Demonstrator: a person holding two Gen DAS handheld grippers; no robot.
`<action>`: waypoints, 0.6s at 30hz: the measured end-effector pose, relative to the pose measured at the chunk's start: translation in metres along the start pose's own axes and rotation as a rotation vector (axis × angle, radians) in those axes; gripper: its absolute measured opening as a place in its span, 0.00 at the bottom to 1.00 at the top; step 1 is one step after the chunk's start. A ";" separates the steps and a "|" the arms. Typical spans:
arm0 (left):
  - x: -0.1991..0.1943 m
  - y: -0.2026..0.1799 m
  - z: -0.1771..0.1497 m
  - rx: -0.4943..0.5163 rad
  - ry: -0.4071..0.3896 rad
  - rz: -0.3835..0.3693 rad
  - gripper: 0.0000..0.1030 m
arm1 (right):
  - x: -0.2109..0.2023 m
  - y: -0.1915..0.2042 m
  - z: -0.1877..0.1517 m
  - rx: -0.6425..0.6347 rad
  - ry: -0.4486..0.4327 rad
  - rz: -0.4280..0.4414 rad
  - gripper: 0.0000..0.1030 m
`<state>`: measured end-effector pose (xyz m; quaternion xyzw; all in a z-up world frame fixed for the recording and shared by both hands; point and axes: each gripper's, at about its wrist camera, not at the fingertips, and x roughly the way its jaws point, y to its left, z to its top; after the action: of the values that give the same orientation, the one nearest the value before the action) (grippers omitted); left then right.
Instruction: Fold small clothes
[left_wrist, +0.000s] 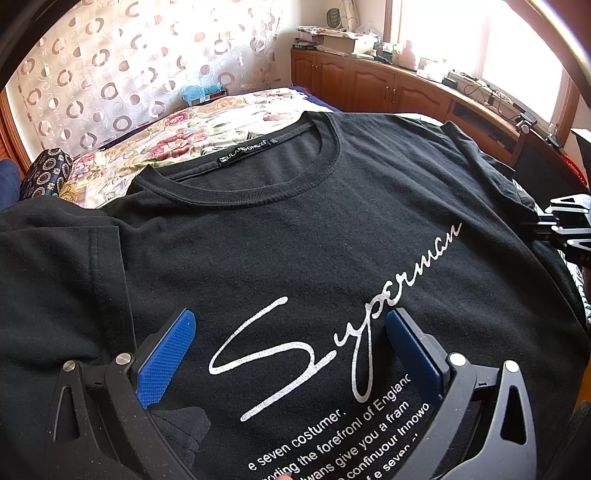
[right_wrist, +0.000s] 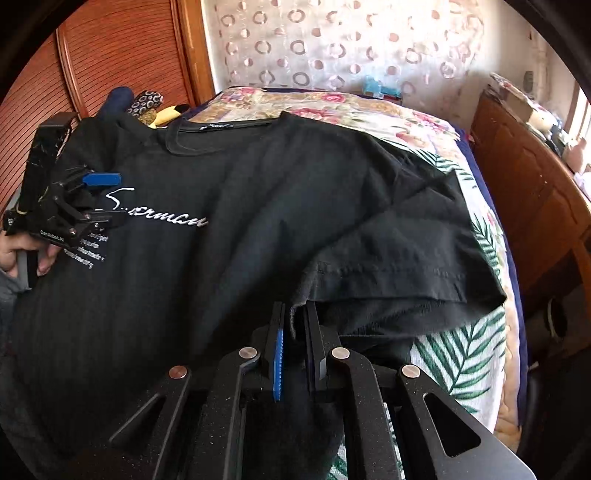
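A black T-shirt (left_wrist: 295, 229) with white "Superman" script lies face up on the bed, collar toward the far end; it also shows in the right wrist view (right_wrist: 229, 206). My left gripper (left_wrist: 290, 321) is open, its blue pads spread over the chest print, just above the cloth; it appears in the right wrist view (right_wrist: 99, 201) at the shirt's left side. My right gripper (right_wrist: 295, 314) is shut on the shirt's right sleeve (right_wrist: 399, 258) near its hem. It shows at the right edge of the left wrist view (left_wrist: 569, 225).
The bed carries a floral quilt (left_wrist: 177, 136) and a palm-leaf cover (right_wrist: 461, 350). A wooden cabinet (left_wrist: 388, 85) with clutter runs along the right side under windows. A patterned pillow (left_wrist: 48, 170) lies at the far left. A wooden slatted door (right_wrist: 110, 59) stands behind.
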<state>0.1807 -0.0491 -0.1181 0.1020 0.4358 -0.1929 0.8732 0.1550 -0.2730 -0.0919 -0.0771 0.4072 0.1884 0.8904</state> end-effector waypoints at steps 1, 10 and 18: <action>0.000 0.000 0.000 0.000 0.000 0.001 1.00 | -0.002 -0.002 -0.001 0.010 -0.007 0.003 0.16; -0.019 0.008 0.002 -0.033 -0.048 0.001 1.00 | -0.047 -0.023 0.003 0.023 -0.073 -0.071 0.37; -0.057 0.010 0.005 -0.052 -0.151 0.013 1.00 | -0.019 -0.085 0.007 0.107 -0.052 -0.189 0.37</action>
<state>0.1573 -0.0276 -0.0690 0.0671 0.3728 -0.1829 0.9072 0.1820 -0.3540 -0.0746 -0.0626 0.3843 0.0837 0.9173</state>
